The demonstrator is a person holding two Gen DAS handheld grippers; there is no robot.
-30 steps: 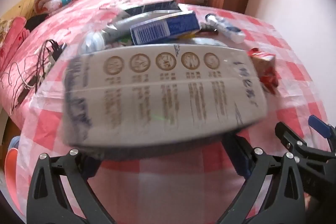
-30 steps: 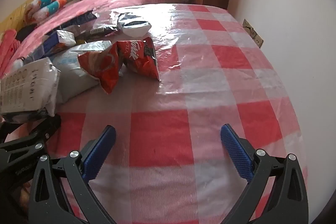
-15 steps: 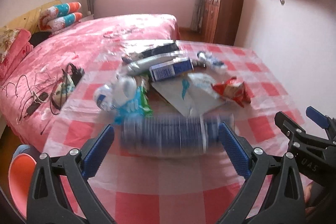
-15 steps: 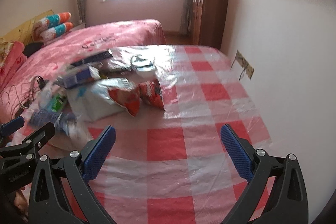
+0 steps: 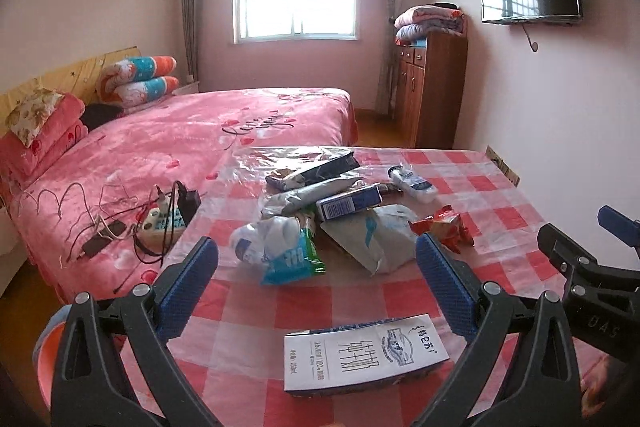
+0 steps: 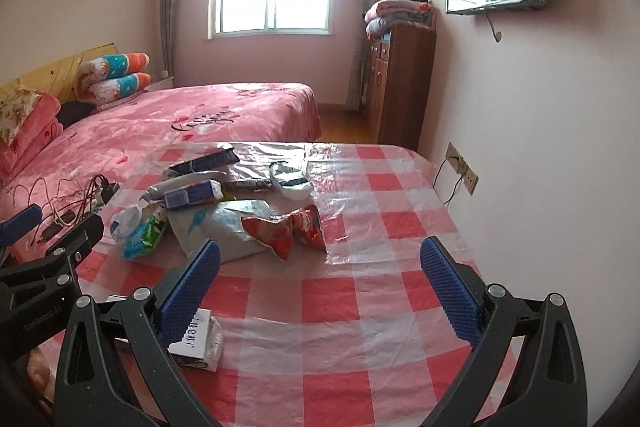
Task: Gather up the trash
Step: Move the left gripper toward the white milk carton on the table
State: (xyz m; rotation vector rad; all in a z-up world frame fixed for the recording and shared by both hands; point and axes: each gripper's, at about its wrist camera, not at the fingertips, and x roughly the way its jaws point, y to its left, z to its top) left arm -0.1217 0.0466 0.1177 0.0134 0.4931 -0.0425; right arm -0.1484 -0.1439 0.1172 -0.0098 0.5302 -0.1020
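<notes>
A white milk carton [image 5: 362, 357] lies flat on the red-checked table [image 5: 500, 195] near its front edge, below and between the fingers of my open, empty left gripper [image 5: 316, 283]. It also shows in the right wrist view [image 6: 198, 341]. A pile of trash sits mid-table: a blue box [image 5: 348, 203], a grey pouch [image 5: 368, 235], a red snack bag [image 5: 444, 227], a green-blue wrapper [image 5: 294, 259] and a small white bottle [image 5: 412, 183]. My right gripper [image 6: 320, 283] is open and empty, held above the table to the right.
A pink bed [image 5: 180, 147] adjoins the table's left side, with a power strip and tangled cables [image 5: 160, 219] on it. A wooden cabinet [image 5: 430, 87] stands at the back right. A wall socket [image 6: 462, 167] is on the right wall.
The left gripper let go of the white carton, which dropped onto the table's front edge. Both grippers pulled back and up from the pile.
</notes>
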